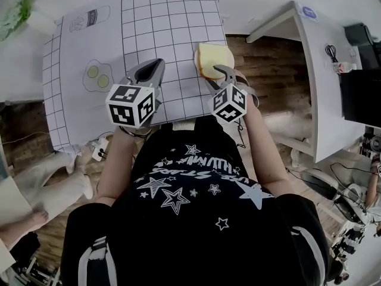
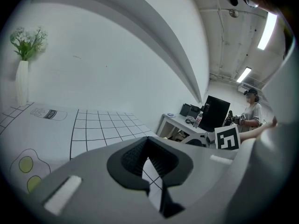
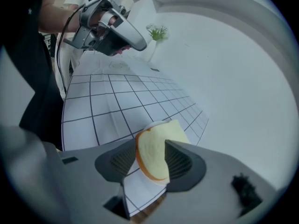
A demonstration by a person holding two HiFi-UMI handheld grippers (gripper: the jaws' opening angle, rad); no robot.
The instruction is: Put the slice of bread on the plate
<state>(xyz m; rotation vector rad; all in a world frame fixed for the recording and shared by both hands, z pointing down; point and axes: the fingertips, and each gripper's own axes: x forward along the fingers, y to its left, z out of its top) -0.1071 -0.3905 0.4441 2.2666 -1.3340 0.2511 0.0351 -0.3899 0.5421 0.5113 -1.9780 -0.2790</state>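
Note:
The slice of bread (image 1: 212, 59), pale with an orange-brown crust, lies at the right edge of the white grid mat (image 1: 161, 34). My right gripper (image 1: 219, 74) reaches over its near end. In the right gripper view the bread (image 3: 156, 141) sits between the jaws of that gripper (image 3: 152, 160), which stand wide apart, and I see no pad pressing on it. A thin white edge shows at the bread's far side; I cannot tell whether it is a plate. My left gripper (image 1: 150, 71) hovers over the mat to the left, its pads (image 2: 135, 157) meeting at the tips with nothing between them.
Printed eggs (image 1: 97, 76) and a printed can (image 1: 89, 19) mark the mat's left part. Wooden floor (image 1: 268, 58) shows just right of the bread. A white desk (image 1: 315, 70) stands further right. A vase of flowers (image 2: 22, 78) is at the table's far corner.

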